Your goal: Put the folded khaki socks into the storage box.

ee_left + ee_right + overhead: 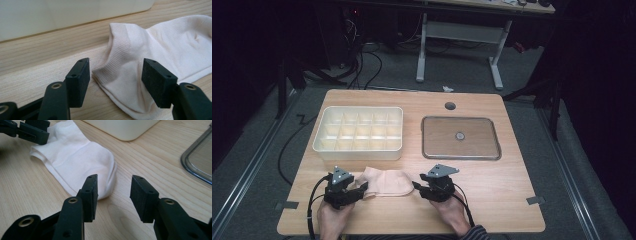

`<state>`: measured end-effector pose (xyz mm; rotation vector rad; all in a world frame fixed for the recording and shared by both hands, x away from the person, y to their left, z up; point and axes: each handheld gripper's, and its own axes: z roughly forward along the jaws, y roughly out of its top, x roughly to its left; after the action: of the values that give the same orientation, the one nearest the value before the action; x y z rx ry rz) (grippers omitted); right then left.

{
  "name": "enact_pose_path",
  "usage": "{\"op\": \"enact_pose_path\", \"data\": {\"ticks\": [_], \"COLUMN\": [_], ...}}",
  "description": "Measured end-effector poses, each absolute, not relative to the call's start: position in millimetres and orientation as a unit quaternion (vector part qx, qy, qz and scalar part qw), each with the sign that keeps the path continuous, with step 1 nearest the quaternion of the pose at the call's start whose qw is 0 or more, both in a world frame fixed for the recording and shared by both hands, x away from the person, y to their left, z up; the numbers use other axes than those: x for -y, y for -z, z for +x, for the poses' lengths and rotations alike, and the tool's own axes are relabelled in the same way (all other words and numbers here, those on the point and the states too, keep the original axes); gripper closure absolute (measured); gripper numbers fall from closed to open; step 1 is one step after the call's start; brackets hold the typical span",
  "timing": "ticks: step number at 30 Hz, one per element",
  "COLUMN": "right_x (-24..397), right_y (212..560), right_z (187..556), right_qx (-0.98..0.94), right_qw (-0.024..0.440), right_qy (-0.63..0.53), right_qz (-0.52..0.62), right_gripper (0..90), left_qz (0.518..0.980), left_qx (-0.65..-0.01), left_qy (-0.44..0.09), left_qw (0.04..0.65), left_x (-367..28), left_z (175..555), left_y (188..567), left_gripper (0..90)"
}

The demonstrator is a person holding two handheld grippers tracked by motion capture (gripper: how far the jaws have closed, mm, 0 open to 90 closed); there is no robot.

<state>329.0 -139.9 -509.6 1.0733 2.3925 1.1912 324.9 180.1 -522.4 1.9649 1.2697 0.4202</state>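
Pale cream ankle sock lies flat near the front edge of the light wooden worktop, left of centre, just in front of the white plastic divided organiser box.

Left tongs are spread, with the ribbed cuff end of the sock between the pads but not pinched yet. Step in hand looks like grabbing the cuff. Advice: get both layers of the cuff fully between the pads before closing, keep the lower pad skimming the worktop, and don't bite just the top layer (it'll peel open on lift).

Right tongs are also spread, holding nothing, pointed at the rounded toe end, which lies just ahead of the left pad. Shift slightly so the toe is centred, then pinch.

Pose: both hands low at the front edge, forearms coming in from below, left hand angled in toward the cuff, right hand angled in toward the toe; tongs face each other across the sock.

Steel-rimmed rectangular tray sits toward the right rear, well clear.
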Motion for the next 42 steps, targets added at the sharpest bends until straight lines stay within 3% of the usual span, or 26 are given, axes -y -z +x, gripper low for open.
{"op": "enact_pose_path", "data": {"ticks": [10, 25, 36, 42], "right_x": [127, 123, 121, 121], "right_y": [517, 527, 529, 529], "right_z": [335, 340, 339, 339], "right_qx": [-0.826, -0.839, -0.844, -0.846], "right_qw": [0.125, 0.113, 0.118, 0.125], "right_qy": [-0.403, -0.383, -0.378, -0.375], "right_qz": [0.373, 0.370, 0.361, 0.357], "right_gripper": [58.8, 71.5, 82.9, 85.6], "left_qz": [0.773, 0.780, 0.787, 0.785], "left_qx": [-0.493, -0.486, -0.469, -0.470], "left_qy": [-0.167, -0.168, -0.154, -0.146], "left_qw": [0.363, 0.356, 0.370, 0.376], "left_x": [-177, -176, -174, -175], "left_z": [326, 327, 326, 327], "left_y": [525, 529, 530, 530], "left_gripper": [42.1, 49.2, 72.6, 77.7]}}
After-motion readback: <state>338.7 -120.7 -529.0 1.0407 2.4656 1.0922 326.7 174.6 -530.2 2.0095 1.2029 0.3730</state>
